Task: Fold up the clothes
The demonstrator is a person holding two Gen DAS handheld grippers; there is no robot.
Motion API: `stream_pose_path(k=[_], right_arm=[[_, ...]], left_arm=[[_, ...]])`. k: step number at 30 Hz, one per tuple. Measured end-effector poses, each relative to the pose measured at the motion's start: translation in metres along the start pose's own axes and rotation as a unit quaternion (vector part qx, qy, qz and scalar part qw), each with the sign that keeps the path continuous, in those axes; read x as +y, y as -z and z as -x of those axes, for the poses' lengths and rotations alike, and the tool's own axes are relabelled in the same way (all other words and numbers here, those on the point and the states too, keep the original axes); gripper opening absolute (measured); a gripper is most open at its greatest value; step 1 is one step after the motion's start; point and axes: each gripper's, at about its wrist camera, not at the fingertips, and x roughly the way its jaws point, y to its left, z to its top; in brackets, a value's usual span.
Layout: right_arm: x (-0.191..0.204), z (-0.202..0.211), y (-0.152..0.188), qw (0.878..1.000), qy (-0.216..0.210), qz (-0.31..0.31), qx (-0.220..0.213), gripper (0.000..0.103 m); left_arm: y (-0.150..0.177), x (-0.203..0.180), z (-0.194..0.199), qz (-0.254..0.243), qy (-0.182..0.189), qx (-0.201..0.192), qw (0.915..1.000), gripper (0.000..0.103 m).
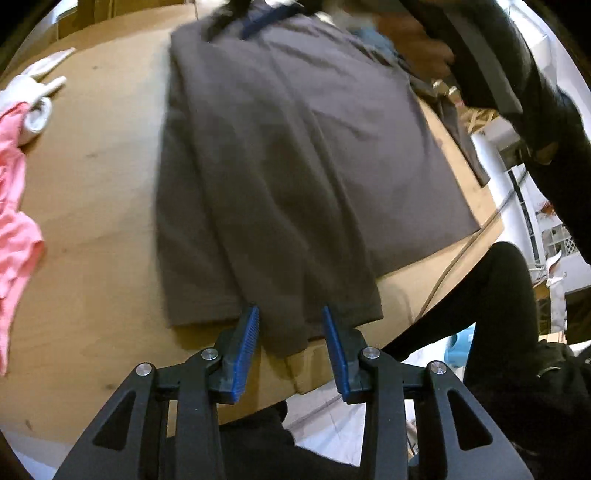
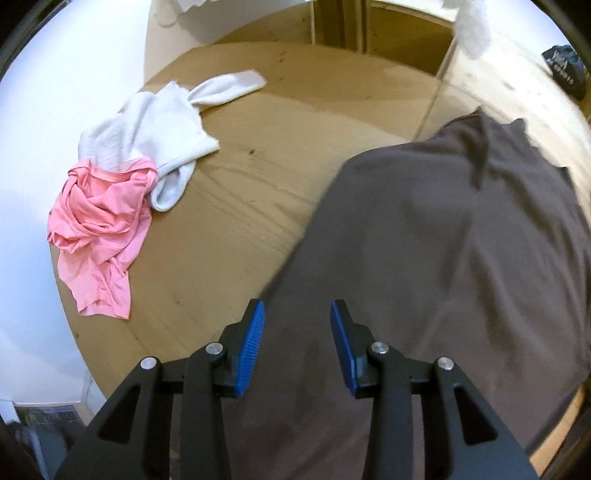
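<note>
A dark grey garment (image 1: 295, 155) lies flat on the round wooden table (image 1: 96, 206), with one side folded over lengthwise. My left gripper (image 1: 291, 314) is open at the garment's near hem, jaws astride the folded edge, not closed on it. My right gripper (image 2: 297, 310) is open just above the same grey garment (image 2: 443, 258) at its other end; the cloth lies under and between the jaws. The right gripper's blue pads also show blurred at the far end in the left wrist view (image 1: 266, 20).
A crumpled pink garment (image 2: 99, 229) and a white garment (image 2: 155, 129) lie together at the table's edge (image 2: 110, 350); they also show in the left wrist view (image 1: 14, 192). The person's dark-clothed legs (image 1: 498, 314) stand by the table. A wooden shelf unit (image 2: 388, 29) stands behind.
</note>
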Motion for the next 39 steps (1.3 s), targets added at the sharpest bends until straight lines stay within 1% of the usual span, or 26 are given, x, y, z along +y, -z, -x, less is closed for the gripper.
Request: stream_pose_path(k=[2,3,4,5,7,8,9,10,12,15,18,22,24,25,26,27,28,29,30,32,33,34,35,36,38,39], right_arm=[[0.005,-0.012,-0.002,1.0,-0.002,-0.002,0.01,0.037],[0.008,-0.018,-0.003,1.0,0.006,0.001,0.014,0.037],[0.011,-0.024,-0.004,1.0,0.016,0.006,0.017,0.037],[0.014,-0.031,-0.005,0.999,0.025,0.01,0.02,0.037],[0.013,-0.038,-0.004,0.999,0.03,0.007,0.033,0.037],[0.012,-0.042,-0.003,0.999,0.033,0.006,0.039,0.032],[0.012,-0.045,-0.003,0.998,0.035,0.004,0.044,0.023],[0.009,-0.045,-0.002,0.999,0.033,-0.001,0.043,0.021],[0.004,-0.042,-0.002,0.999,0.025,-0.011,0.042,0.01],[-0.004,-0.035,-0.002,0.999,0.003,-0.03,0.037,0.006],[-0.01,-0.02,-0.002,0.998,-0.029,-0.054,0.016,0.005],[-0.017,-0.003,-0.004,0.992,-0.075,-0.096,-0.021,0.005],[-0.017,-0.01,-0.008,0.991,-0.08,-0.105,-0.027,0.007],[-0.014,-0.022,-0.011,0.991,-0.083,-0.101,-0.009,0.011],[-0.01,-0.033,-0.015,0.992,-0.085,-0.097,0.008,0.025],[-0.006,-0.042,-0.016,0.992,-0.079,-0.093,0.025,0.027],[-0.006,-0.04,-0.015,0.993,-0.076,-0.091,0.02,0.027],[-0.006,-0.037,-0.014,0.993,-0.074,-0.088,0.013,0.027],[-0.009,-0.027,-0.011,0.993,-0.082,-0.088,-0.005,0.027],[-0.02,0.0,-0.001,0.992,-0.081,-0.085,-0.049,0.027],[-0.025,0.012,0.005,0.991,-0.08,-0.084,-0.071,0.027],[-0.029,0.018,0.011,0.991,-0.07,-0.081,-0.081,0.027],[-0.031,0.016,0.016,0.992,-0.064,-0.076,-0.078,0.027],[-0.03,0.007,0.022,0.994,-0.06,-0.072,-0.063,0.027],[-0.026,-0.012,0.033,0.997,-0.048,-0.061,-0.028,0.027],[-0.023,-0.02,0.038,0.998,-0.04,-0.053,-0.01,0.027]], left_arm=[[-0.001,-0.002,-0.003,0.0,-0.014,-0.006,0.9999,0.024],[-0.001,-0.002,-0.004,0.001,-0.023,-0.011,0.9997,0.009],[-0.001,-0.001,-0.006,0.002,-0.025,-0.015,0.9996,0.004],[0.001,0.001,-0.004,0.005,-0.021,-0.022,0.9995,0.004],[0.005,0.004,0.001,0.008,-0.016,-0.034,0.9993,0.004],[0.006,0.004,0.004,0.006,-0.018,-0.039,0.9991,0.004],[0.008,0.005,0.009,0.005,-0.017,-0.045,0.9988,0.004],[0.009,0.005,0.013,0.005,-0.015,-0.05,0.9987,0.004],[0.011,0.007,0.02,0.008,-0.01,-0.058,0.9982,0.004],[0.013,0.009,0.032,0.01,-0.009,-0.071,0.9974,0.004],[0.013,0.004,0.042,0.009,-0.016,-0.087,0.9961,0.003],[0.016,0.004,0.06,0.006,-0.036,-0.109,0.9934,0.004],[0.01,0.004,0.048,0.009,-0.046,-0.103,0.9936,0.004],[0.009,0.008,0.04,0.016,-0.044,-0.09,0.9948,0.004],[0.01,0.013,0.032,0.023,-0.05,-0.078,0.9955,0.005],[0.01,0.018,0.025,0.031,-0.058,-0.066,0.9957,0.005],[0.01,0.023,0.018,0.038,-0.066,-0.054,0.9956,0.006],[0.011,0.028,0.011,0.046,-0.074,-0.042,0.9953,0.006],[0.012,0.029,0.014,0.049,-0.074,-0.046,0.995,0.006],[0.016,0.027,0.026,0.048,-0.07,-0.063,0.9944,0.006],[0.015,0.022,0.033,0.039,-0.071,-0.073,0.9941,0.006],[0.014,0.016,0.04,0.028,-0.072,-0.083,0.9936,0.006],[0.01,0.01,0.041,0.015,-0.073,-0.091,0.9931,0.006],[0.006,0.004,0.04,0.001,-0.073,-0.099,0.9924,0.006],[-0.003,-0.001,0.035,-0.005,-0.052,-0.097,0.9939,0.006],[-0.005,-0.001,0.034,-0.003,-0.035,-0.096,0.9948,0.006]])
